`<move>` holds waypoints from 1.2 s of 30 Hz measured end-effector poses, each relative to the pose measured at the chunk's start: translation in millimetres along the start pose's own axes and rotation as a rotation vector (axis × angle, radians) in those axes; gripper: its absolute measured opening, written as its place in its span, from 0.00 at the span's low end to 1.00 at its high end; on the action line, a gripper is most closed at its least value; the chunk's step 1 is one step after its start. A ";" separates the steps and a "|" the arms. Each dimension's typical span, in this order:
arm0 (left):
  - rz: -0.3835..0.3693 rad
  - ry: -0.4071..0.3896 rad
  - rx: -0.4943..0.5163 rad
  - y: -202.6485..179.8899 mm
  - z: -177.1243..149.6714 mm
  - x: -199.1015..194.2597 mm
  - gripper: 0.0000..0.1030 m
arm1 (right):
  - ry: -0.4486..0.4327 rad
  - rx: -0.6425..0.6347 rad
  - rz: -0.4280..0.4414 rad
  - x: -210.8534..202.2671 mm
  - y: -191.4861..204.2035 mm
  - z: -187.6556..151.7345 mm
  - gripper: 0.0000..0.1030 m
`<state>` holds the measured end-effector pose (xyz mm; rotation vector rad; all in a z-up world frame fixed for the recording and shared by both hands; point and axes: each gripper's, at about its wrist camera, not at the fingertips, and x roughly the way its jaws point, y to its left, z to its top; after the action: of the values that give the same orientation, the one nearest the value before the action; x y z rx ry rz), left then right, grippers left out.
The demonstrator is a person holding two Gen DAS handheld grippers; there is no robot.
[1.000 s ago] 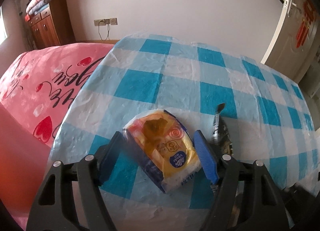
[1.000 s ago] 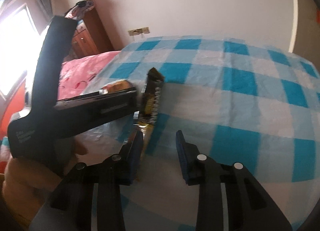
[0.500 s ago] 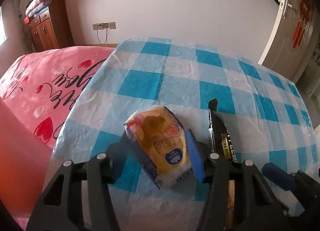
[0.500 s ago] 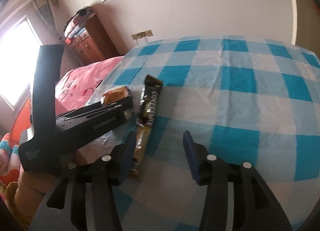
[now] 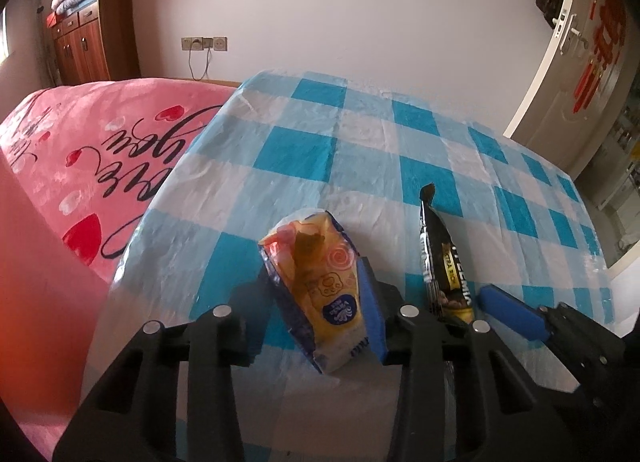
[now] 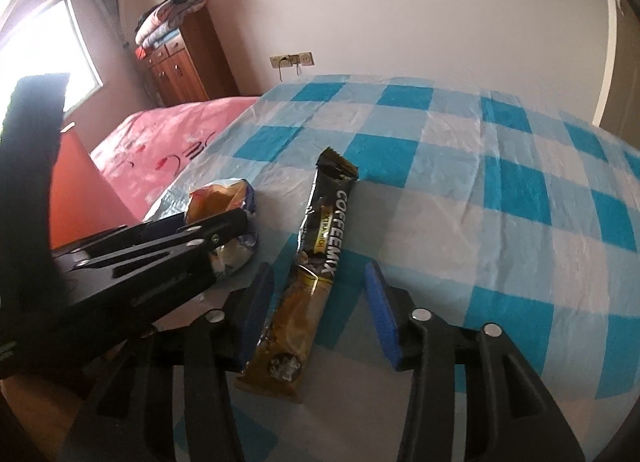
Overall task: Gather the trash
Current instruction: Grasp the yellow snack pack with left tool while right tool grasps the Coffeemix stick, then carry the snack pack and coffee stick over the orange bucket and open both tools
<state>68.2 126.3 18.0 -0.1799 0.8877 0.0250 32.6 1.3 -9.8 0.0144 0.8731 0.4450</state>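
Left gripper [image 5: 318,310] clamped on the yellow snack wrapper [image 5: 320,294], near the left edge of the checked tablecloth [image 5: 360,150]. Right gripper [image 6: 320,302] spread wide, straddling the coffee sachet [image 6: 316,262], which lies flat just right of the wrapper, long axis running near to far. Probably the step in hand: closing on the sachet. Best done low, pads skimming the cloth, squeezing across the narrow width around the middle. Worth keeping clear of the left tool close alongside. Thin, slick foil likely to slip or buckle; firm closure first, then a straight lift. Risk of pinching the loose plastic cloth along with it.
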 end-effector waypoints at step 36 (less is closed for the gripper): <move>-0.168 -0.019 -0.011 18.8 -59.3 -71.5 0.36 | -0.025 0.007 -0.019 -52.4 6.8 -43.7 0.08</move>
<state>-24.4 138.7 34.0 -0.2636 0.8516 -0.1250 -31.5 -19.8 1.8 0.0178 0.8498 0.4238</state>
